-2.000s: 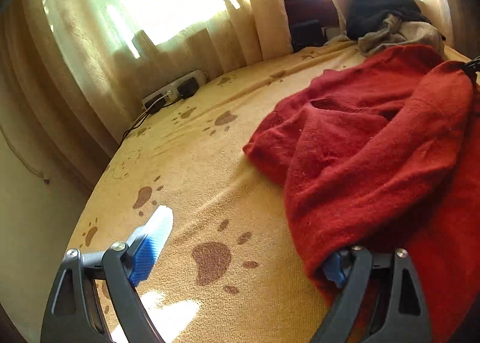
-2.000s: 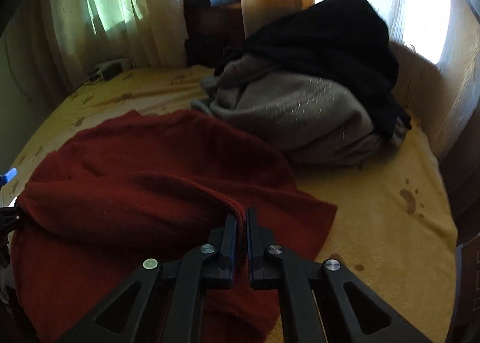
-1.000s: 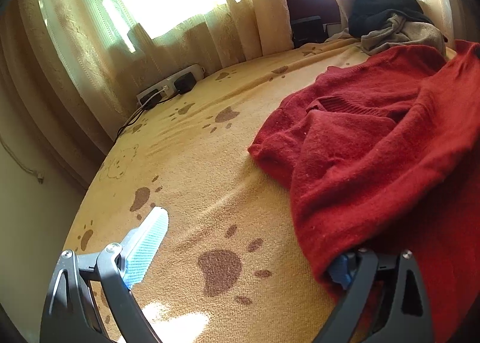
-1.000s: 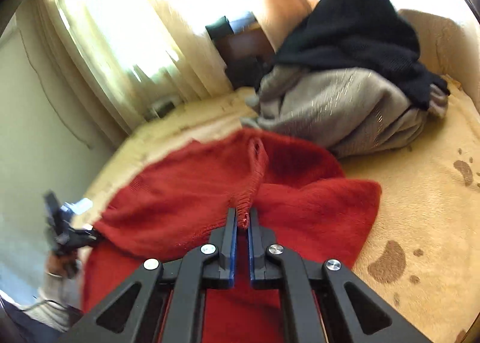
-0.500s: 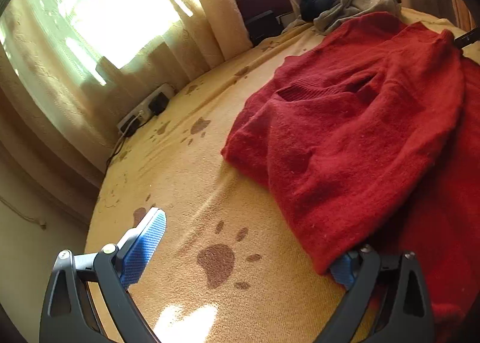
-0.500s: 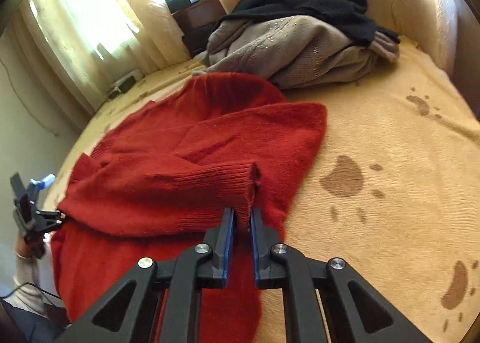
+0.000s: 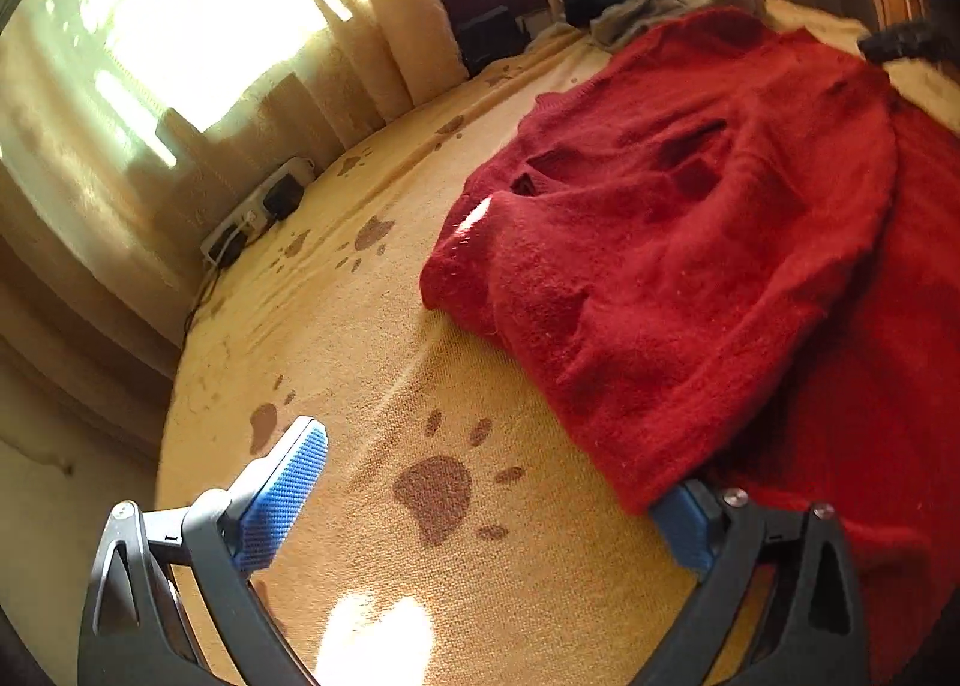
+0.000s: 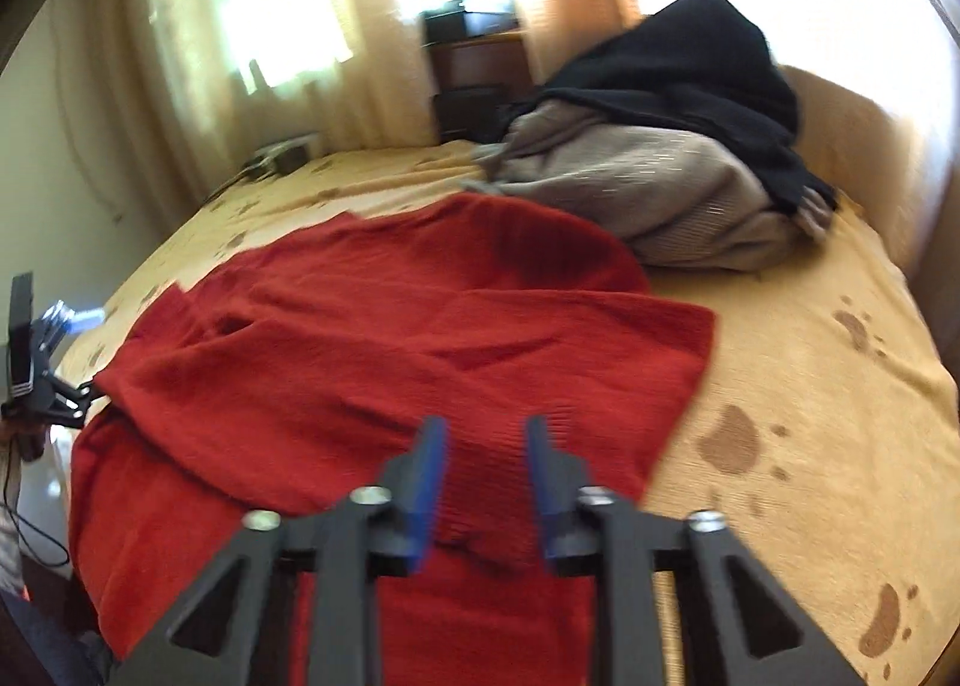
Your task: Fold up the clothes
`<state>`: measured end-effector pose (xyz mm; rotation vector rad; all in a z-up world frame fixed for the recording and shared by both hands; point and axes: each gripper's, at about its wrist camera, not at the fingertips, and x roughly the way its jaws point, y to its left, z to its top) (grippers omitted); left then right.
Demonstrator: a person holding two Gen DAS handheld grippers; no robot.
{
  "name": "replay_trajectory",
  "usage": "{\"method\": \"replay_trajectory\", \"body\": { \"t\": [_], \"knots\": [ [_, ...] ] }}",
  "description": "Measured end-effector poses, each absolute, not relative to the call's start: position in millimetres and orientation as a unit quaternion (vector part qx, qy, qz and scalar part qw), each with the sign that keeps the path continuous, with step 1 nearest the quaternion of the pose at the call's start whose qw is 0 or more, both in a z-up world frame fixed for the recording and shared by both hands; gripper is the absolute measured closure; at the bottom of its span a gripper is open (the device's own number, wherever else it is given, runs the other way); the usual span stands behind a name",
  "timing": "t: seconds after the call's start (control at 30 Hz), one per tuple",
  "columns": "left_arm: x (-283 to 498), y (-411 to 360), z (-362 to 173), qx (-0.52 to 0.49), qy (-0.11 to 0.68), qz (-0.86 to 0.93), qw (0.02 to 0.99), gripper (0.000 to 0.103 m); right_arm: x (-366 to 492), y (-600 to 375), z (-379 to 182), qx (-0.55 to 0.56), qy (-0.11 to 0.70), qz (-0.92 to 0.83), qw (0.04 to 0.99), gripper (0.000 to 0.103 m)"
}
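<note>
A red knitted sweater [image 7: 708, 242] lies spread on the yellow bed, one sleeve folded across its body [image 8: 384, 350]. My left gripper [image 7: 486, 506] is open wide at the sweater's near edge; its right pad [image 7: 684, 524] sits partly under the red hem and its left pad [image 7: 288, 488] stands over bare blanket. It also shows at the left edge of the right wrist view as the left gripper [image 8: 36, 380]. My right gripper [image 8: 486, 446] hovers open just above the sleeve's ribbed cuff [image 8: 498, 482], with nothing between its fingers.
A heap of grey and black clothes [image 8: 660, 164] lies at the far end of the bed. The yellow paw-print blanket [image 7: 372, 362] is bare left of the sweater. A power strip [image 7: 258, 212] sits by the curtains, and a dark nightstand [image 8: 474, 68] stands behind the bed.
My right gripper carried the sleeve across the sweater, laid it down and opened, letting go of the cuff. The left gripper stayed open at the hem, tilting slightly.
</note>
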<state>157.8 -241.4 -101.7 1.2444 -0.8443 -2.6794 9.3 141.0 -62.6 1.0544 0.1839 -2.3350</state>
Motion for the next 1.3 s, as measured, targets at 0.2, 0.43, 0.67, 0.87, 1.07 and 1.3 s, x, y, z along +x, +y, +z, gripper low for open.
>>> {"method": "replay_trajectory", "body": {
  "t": [0.2,0.43,0.67,0.87,1.07,1.3],
  "knots": [
    [167,-240,-92,0.385,-0.314,-0.868,-0.006,0.003,16,116,-85,0.413,0.117,-0.857,0.286,0.019],
    [165,-307,-68,0.401,-0.088,-0.911,-0.040,0.001,17,110,-96,0.415,0.149,-0.857,0.267,0.018],
    [169,-383,-65,0.362,0.170,-0.916,-0.040,0.001,19,106,-101,0.410,0.157,-0.858,0.266,0.011],
    [101,-380,-103,0.395,0.307,-0.861,-0.085,0.001,21,107,-96,0.398,0.135,-0.867,0.269,0.009],
    [60,-362,-112,0.414,0.303,-0.856,-0.065,0.003,25,154,-69,0.356,0.057,-0.901,0.240,0.009],
    [49,-345,-113,0.418,0.261,-0.868,-0.056,0.077,-5,175,-72,0.387,0.001,-0.889,0.244,0.009]
  ]
}}
